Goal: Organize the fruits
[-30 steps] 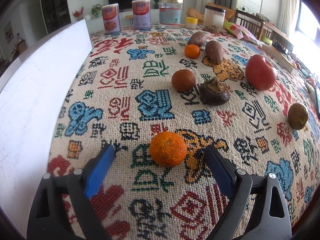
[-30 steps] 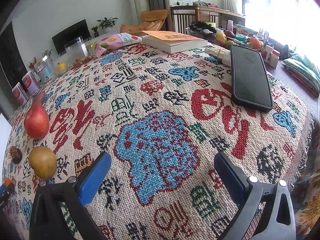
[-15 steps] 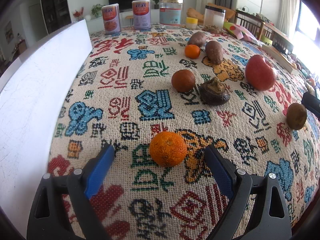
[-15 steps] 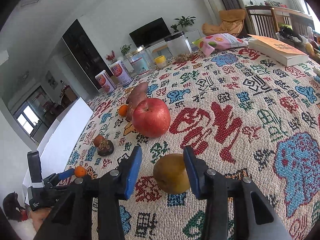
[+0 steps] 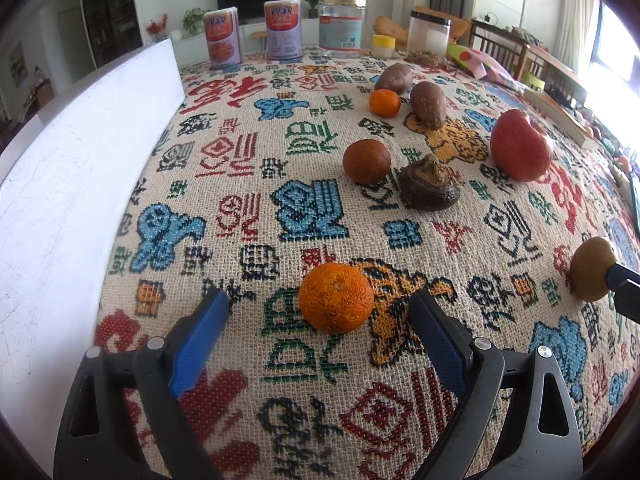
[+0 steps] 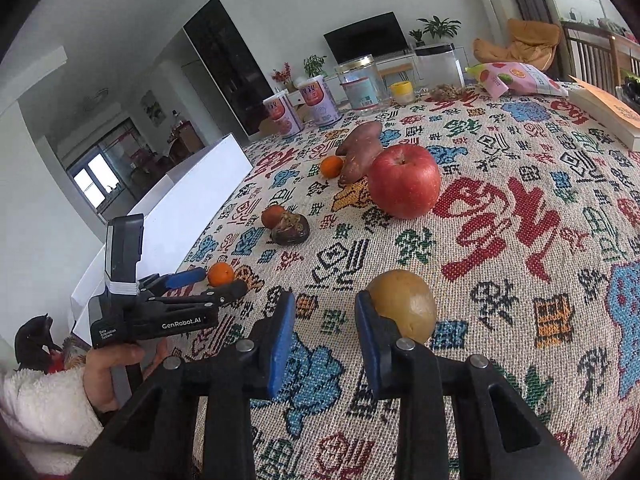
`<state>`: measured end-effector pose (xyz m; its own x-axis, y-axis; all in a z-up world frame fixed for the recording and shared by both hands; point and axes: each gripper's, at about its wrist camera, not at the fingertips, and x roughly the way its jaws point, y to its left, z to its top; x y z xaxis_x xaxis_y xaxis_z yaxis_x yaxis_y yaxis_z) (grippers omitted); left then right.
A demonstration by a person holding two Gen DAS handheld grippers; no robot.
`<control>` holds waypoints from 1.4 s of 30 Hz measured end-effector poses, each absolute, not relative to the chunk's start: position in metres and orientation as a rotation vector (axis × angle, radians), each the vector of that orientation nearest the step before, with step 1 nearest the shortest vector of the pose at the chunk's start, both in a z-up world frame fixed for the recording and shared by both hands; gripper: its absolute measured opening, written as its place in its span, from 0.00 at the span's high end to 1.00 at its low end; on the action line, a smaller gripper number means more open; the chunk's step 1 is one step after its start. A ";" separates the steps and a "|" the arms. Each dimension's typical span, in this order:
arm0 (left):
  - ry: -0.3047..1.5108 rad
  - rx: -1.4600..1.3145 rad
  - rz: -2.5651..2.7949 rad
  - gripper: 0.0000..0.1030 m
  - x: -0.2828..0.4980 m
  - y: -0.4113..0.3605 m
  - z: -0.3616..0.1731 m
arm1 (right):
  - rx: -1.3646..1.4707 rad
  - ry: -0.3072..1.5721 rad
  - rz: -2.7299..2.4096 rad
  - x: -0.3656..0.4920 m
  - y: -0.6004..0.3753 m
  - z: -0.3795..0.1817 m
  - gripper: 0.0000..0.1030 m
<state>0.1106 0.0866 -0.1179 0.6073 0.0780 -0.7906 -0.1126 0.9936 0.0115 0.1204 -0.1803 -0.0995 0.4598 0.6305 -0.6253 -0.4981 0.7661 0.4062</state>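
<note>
Left wrist view: left tool [image 5: 316,320] wide open, jaws either side of the orange mandarin [image 5: 336,297] near the counter's near edge, pads not touching it. White box [image 5: 72,160] runs along the left edge. Step judged: grasp pending; next move is to close on the mandarin.

Right wrist view: right tool [image 6: 325,334] at its narrowest, nothing between the pads. Brown pear [image 6: 404,304] sits outside the right-hand finger, touching or just beside it; cannot tell which. Judged a miss: reopen and re-centre on the pear.
</note>
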 end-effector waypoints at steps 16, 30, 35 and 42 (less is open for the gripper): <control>0.912 -0.042 0.110 0.10 0.111 0.087 -0.118 | 0.203 0.774 0.337 0.117 -0.249 -0.089 0.34; 0.912 -0.042 0.109 0.10 0.111 0.086 -0.118 | 0.095 0.922 0.036 0.138 -0.281 -0.123 0.25; 0.912 -0.042 0.109 0.10 0.111 0.086 -0.118 | 0.059 0.922 0.034 0.136 -0.278 -0.124 0.25; 0.912 -0.042 0.109 0.10 0.111 0.086 -0.118 | 0.045 0.908 0.015 0.133 -0.277 -0.121 0.25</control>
<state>0.1111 0.0862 -0.1180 0.6070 0.0760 -0.7910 -0.1120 0.9937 0.0095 0.1332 -0.2772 -0.1214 0.6155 0.0316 -0.7875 0.0063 0.9990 0.0451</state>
